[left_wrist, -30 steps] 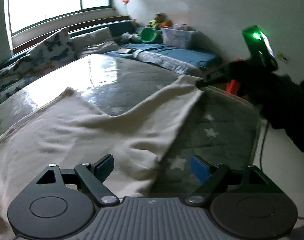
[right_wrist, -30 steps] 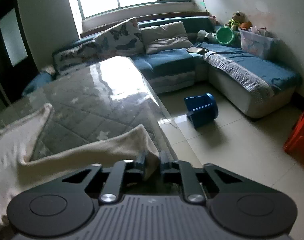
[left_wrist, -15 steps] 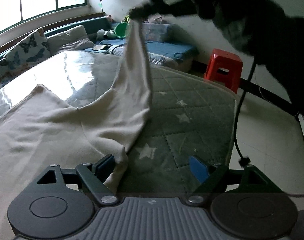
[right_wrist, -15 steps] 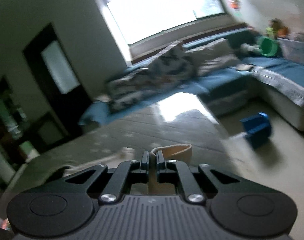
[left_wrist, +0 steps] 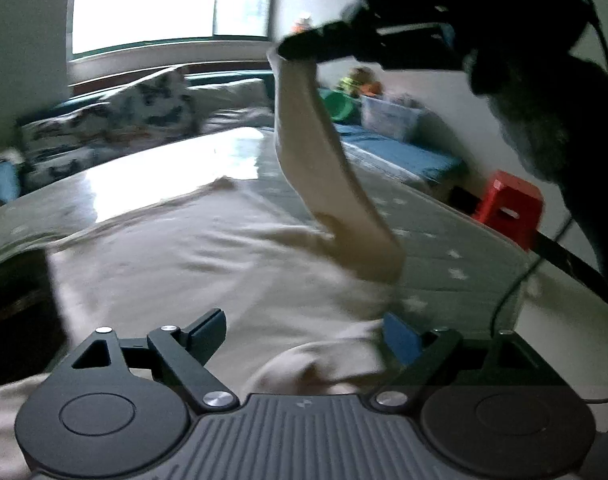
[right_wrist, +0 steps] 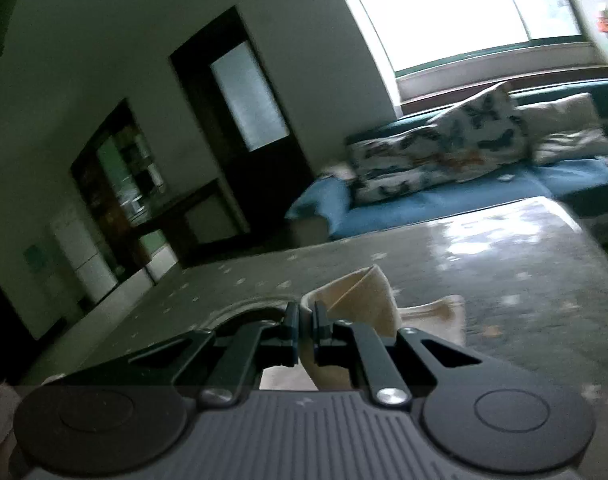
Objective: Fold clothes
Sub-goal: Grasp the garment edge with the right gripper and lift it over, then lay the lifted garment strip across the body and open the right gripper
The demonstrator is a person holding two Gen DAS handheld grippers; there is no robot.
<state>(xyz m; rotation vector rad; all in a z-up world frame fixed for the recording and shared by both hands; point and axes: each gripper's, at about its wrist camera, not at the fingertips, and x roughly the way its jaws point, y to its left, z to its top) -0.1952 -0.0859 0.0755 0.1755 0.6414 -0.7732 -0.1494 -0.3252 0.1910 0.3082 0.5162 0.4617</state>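
Right gripper [right_wrist: 306,330] clamps cream garment [left_wrist: 223,256] sleeve cuff, lifted high for fold-over; left gripper [left_wrist: 304,336] jaws opening wide, low over near hem, nothing gripped.

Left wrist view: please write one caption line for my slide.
Right gripper lifts the cream garment by its sleeve above the table; left gripper jaws opening over the garment.
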